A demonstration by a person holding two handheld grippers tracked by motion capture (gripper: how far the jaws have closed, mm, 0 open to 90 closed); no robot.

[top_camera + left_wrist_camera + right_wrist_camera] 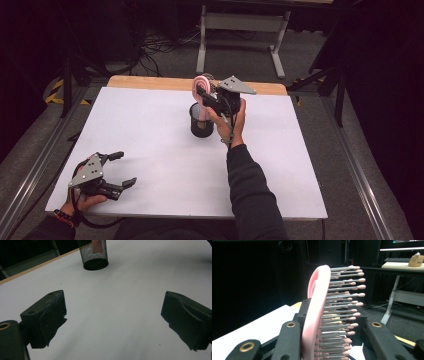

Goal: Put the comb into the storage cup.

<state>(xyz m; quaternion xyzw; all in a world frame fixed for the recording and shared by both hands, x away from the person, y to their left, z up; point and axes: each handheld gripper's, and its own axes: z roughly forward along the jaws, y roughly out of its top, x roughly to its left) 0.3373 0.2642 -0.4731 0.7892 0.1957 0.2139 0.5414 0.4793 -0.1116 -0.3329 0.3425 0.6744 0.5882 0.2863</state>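
Our right gripper (204, 95) squeezes the pink hairbrush (317, 315), standing up over the black mesh cup (201, 121) mid-frame. Our left gripper (121, 170) rests open, lower left.

The hairbrush (315, 315) is pale pink, with grey bristles ending in pink tips. The mesh cup (201, 121) is black, see-through wire netting. The surface (150, 145) is white with a light wood strip along its far edge. Both hand-held grippers have black jaws and grey top plates.
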